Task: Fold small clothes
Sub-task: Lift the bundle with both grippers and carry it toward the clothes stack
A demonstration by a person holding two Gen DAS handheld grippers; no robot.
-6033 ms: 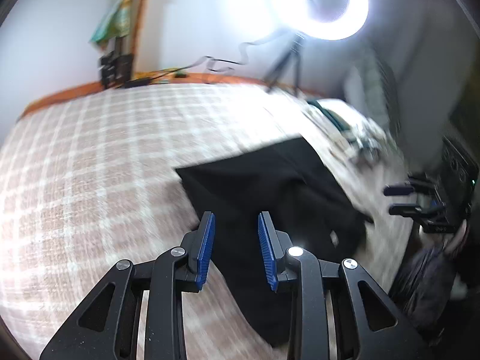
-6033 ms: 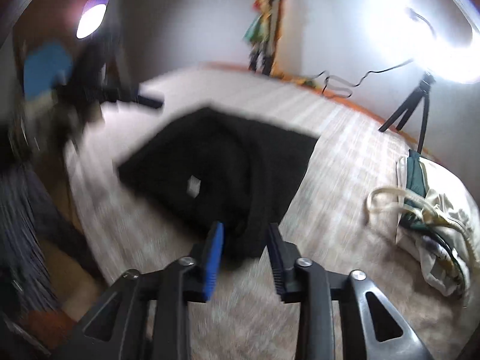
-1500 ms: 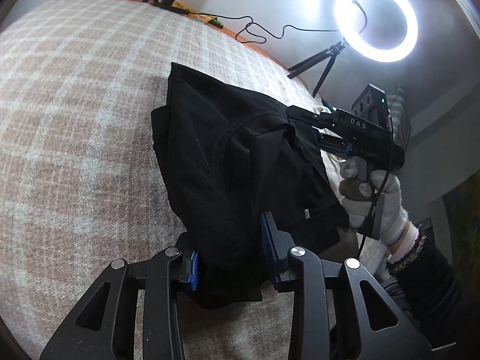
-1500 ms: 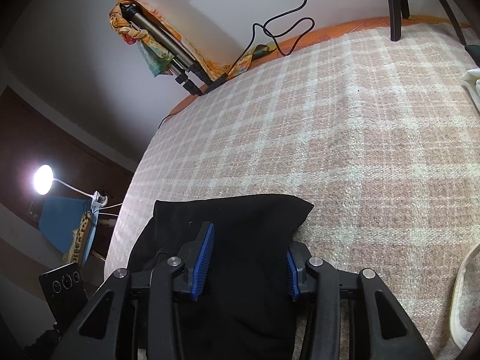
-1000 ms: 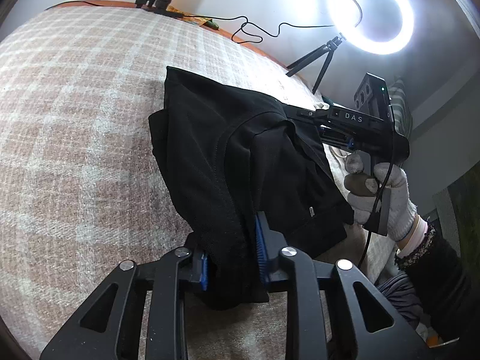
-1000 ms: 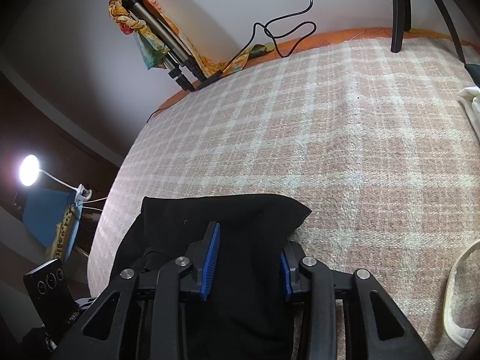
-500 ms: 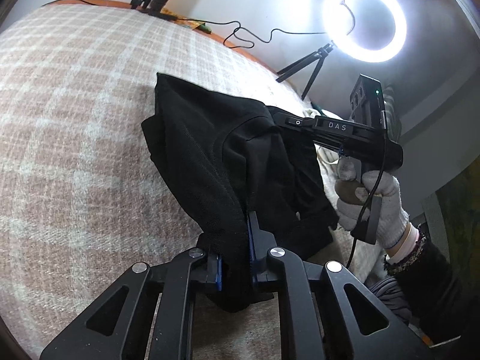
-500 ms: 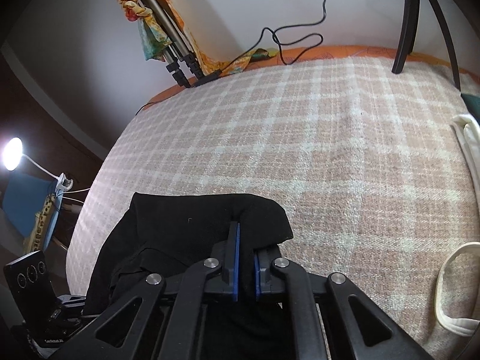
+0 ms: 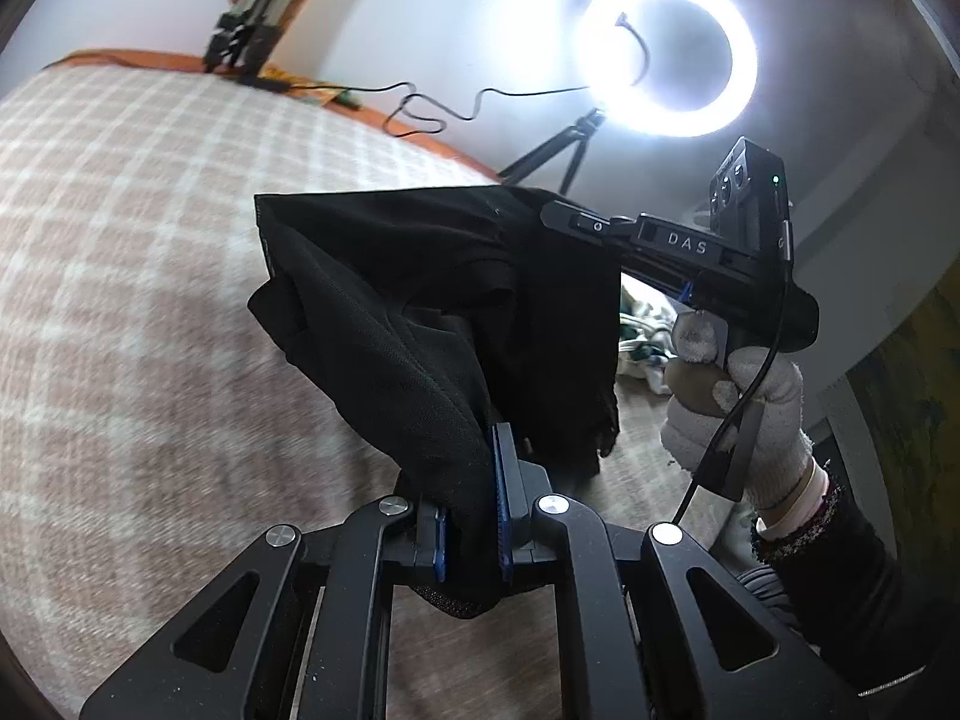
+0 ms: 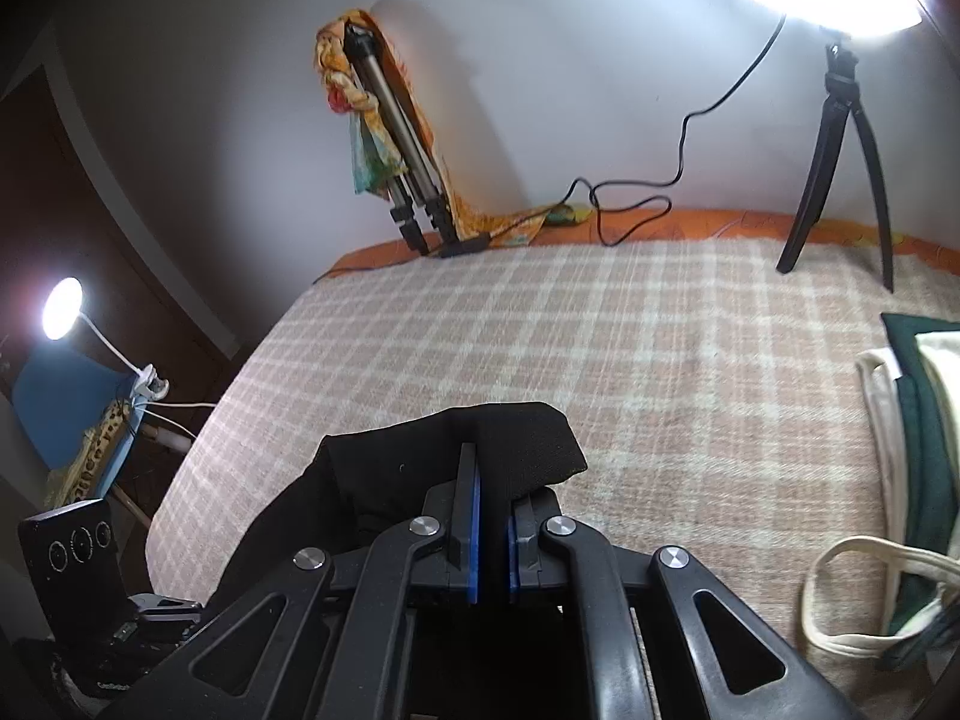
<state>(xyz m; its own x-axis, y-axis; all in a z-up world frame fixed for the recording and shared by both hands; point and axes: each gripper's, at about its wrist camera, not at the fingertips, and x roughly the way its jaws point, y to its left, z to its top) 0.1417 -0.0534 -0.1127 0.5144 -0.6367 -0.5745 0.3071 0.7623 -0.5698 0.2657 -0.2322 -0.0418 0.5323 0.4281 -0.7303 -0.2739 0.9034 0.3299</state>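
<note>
over the checked blanket, seen from the left wrist, the left gripper is pinched tight on a thick bunch of the black garment, cloth squeezed between its blue pads. the garment hangs up off the bed, stretched across to the right gripper, which has the far corner; a gloved hand works its handle. a ring light glares behind, and a pale heap of other clothes shows past the hanging edge.

from the right wrist, the right gripper has its pads nearly together with a thin fold of the black garment caught between them; its jaws have just been closing on that cloth. the rest droops down to the left, clear of the blanket. a tripod stands at the far edge and a cream bag lies to the right.

to my eye this is the lift before a fold. it would go best if both hands rise evenly and keep the held edge taut, so the cloth hangs flat, then carry it forward and lay it down with corners matched, loosening neither grip until it rests.
</note>
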